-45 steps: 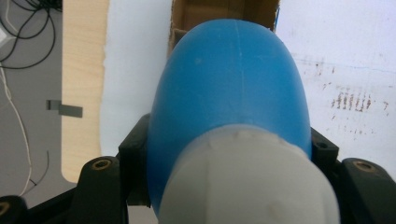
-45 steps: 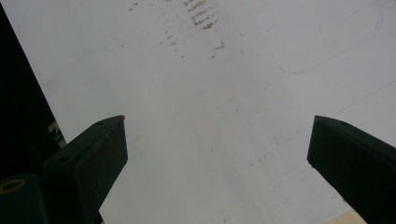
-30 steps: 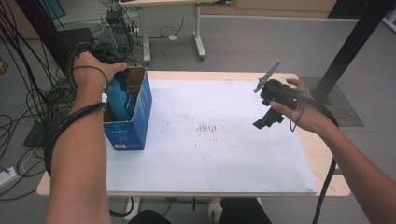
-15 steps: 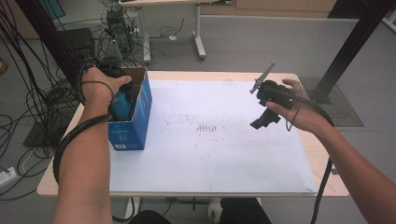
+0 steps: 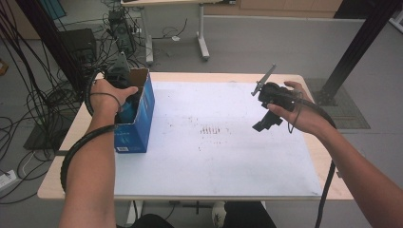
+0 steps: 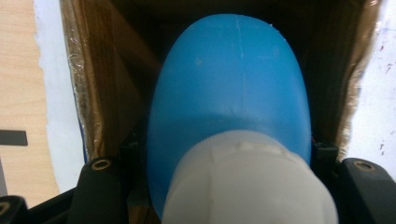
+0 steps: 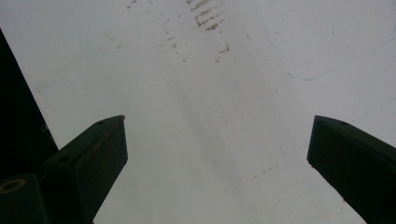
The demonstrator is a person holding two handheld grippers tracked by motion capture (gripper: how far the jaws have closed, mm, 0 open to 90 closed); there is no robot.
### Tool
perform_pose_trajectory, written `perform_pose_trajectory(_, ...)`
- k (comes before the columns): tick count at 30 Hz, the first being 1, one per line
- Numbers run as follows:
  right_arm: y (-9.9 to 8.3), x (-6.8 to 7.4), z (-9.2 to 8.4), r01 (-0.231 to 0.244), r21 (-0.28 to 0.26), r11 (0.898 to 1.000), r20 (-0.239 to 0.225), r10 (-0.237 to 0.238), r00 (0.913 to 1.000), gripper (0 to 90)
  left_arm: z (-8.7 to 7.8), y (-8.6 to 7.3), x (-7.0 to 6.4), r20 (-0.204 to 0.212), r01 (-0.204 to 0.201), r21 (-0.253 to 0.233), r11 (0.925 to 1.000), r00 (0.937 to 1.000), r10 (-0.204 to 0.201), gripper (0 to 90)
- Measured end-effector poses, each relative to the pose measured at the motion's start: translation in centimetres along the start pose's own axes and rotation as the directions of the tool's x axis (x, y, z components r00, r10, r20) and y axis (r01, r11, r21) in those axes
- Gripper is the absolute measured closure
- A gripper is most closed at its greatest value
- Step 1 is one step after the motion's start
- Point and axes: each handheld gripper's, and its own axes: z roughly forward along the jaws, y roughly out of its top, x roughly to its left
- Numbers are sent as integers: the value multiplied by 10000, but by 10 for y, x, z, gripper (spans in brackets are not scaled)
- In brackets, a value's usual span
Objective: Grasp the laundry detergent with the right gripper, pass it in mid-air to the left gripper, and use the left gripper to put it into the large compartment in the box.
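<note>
A blue cardboard box stands open-topped at the left of the white sheet. My left gripper points down into it, shut on a blue bottle with a white cap. The bottle hangs between the box's brown inner walls, bottom end downward. At the right, my right gripper is held a little above the sheet. In the right gripper view it stands open, with nothing but the bare sheet between its fingers.
The sheet covers most of a wooden table; faint brown marks sit at its middle. Cables and equipment lie on the floor beyond the left edge. A black post rises at the far right.
My left hand has sunk, carrying the bottle down deeper into the box. The right hand has stayed about where it was.
</note>
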Motion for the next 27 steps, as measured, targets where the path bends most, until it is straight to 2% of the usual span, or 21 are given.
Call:
perform_pose_trajectory(12,3,0,2,47,58,10000,20,-47,10000,50,7,-5,5,21,-41,-80,10000,10000,41,375)
perform_pose_trajectory(27,2,-1,0,6,-2,10000,102,-6,9999,50,7,-10,2,-42,-45,-174,9998,10000,45,374)
